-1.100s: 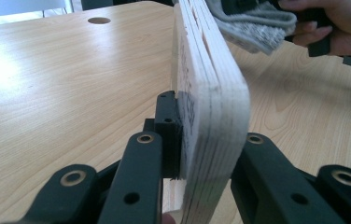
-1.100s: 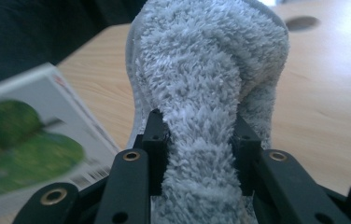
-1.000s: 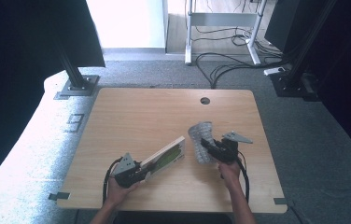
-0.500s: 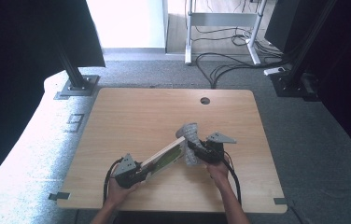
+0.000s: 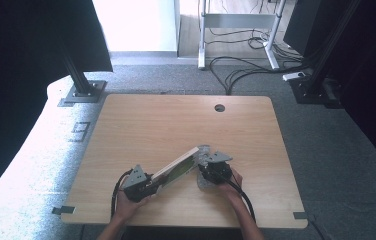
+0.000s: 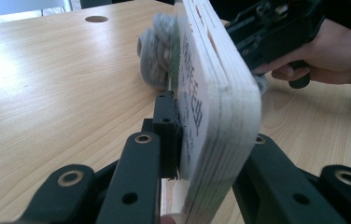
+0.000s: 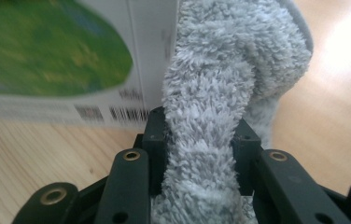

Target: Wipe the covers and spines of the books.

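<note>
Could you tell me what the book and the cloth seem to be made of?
The book looks like thick cardboard pages with a smooth printed cover: its edge shows stacked white boards. The cloth looks like grey terry or microfibre, with a fuzzy looped pile.

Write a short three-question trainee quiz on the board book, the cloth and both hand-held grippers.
1. True or false: the left hand-held gripper is clamped on the thick white board book with the green cover.
2. What does the right hand-held gripper grip?
A. a fluffy grey microfibre cloth
B. a cable
C. nothing
3. Fill in: in the right gripper view, the cloth lies against the book's face, printed with a green picture and a ____.

Key
1. True: its jaws press on both faces of the book's near end.
2. A: the cloth is bunched between its jaws.
3. Barcode, on the white strip below the picture.
</note>
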